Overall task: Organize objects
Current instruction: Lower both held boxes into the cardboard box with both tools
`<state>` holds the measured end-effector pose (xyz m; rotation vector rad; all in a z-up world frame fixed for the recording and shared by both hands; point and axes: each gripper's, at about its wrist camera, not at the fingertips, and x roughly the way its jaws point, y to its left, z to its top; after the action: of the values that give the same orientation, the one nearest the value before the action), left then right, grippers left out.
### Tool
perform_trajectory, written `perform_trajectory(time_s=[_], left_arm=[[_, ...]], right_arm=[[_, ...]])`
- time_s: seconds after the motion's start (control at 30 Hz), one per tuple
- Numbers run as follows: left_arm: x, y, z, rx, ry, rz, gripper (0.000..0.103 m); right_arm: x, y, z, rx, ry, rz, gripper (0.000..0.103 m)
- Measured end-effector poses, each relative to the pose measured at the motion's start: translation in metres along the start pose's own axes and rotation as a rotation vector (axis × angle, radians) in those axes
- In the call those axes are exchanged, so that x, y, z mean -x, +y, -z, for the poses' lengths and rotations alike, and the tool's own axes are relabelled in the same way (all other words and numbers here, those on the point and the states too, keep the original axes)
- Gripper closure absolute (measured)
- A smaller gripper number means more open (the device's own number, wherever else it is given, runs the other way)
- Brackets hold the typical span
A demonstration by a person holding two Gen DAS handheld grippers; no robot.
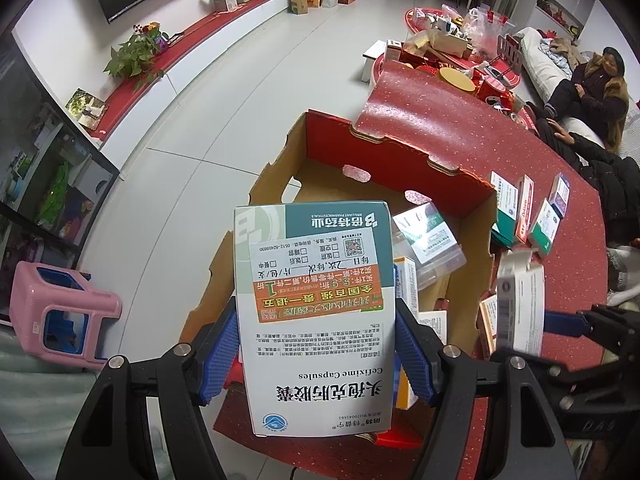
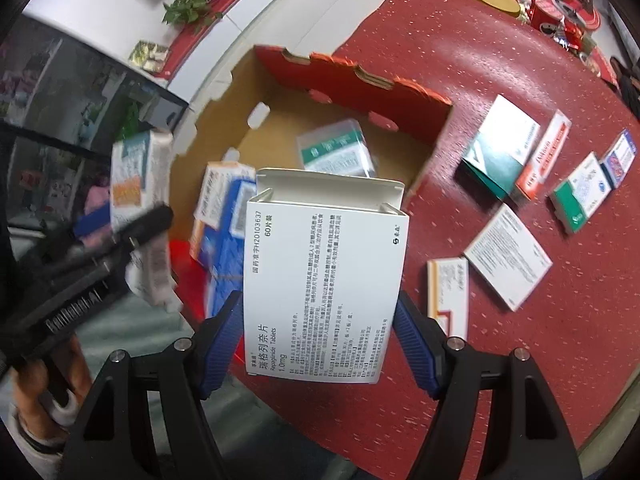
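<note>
Left gripper (image 1: 316,350) clamped on a Cefixime box (image 1: 316,312), held above the open cardboard carton (image 1: 280,184); blue pads press both long sides. Right gripper (image 2: 320,344) likewise clenched on a Repaglinide box (image 2: 324,284), whose end flap stands open, poised over the carton's near edge. The carton rests at the edge of the red worktop (image 2: 500,60) and already contains several medicine boxes, among them a blue-and-white box (image 2: 228,240) and a clear-wrapped green pack (image 2: 336,148). More medicine boxes (image 2: 500,152) lie in a loose group on the worktop just beside the carton.

Step in hand, as judged: transfer of two boxes into the carton. The next move calls for lowering each box over a free patch of carton floor before releasing, one hand at a time so the grippers do not collide.
</note>
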<state>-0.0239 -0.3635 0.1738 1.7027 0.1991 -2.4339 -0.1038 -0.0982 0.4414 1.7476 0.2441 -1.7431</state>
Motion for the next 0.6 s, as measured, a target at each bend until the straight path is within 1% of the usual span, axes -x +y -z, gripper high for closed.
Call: perform_trajectory(time_s=[0.17,0.2,0.3,0.43,0.5,0.53,0.6], left_arm=[[-0.007,0.006,0.000,0.011,0.019,0.004,0.027],[-0.009,0.006,0.001,0.013,0.025,0.007,0.027],[-0.015,0.008,0.002,0.016,0.044,0.015,0.027],[-0.021,0.010,-0.009,0.011,0.042,0.017,0.027],[-0.022,0.011,-0.015,0.018,0.040,0.030,0.027],[-0.024,0.014,-0.020,0.031,0.047,0.051,0.027],[-0.027,0.015,-0.025,0.047,0.057,0.075,0.027]], right_arm=[[-0.009,-0.010,-0.013,-0.159,0.020,-0.144,0.030],[-0.012,-0.011,-0.013,-0.180,0.025,-0.155,0.030],[-0.021,-0.006,-0.012,-0.172,0.040,-0.131,0.030],[-0.031,-0.003,-0.016,-0.190,0.056,-0.135,0.030],[-0.034,-0.003,-0.022,-0.212,0.055,-0.150,0.030],[-0.035,-0.004,-0.025,-0.228,0.052,-0.160,0.030],[-0.038,-0.009,-0.034,-0.280,0.046,-0.198,0.030]])
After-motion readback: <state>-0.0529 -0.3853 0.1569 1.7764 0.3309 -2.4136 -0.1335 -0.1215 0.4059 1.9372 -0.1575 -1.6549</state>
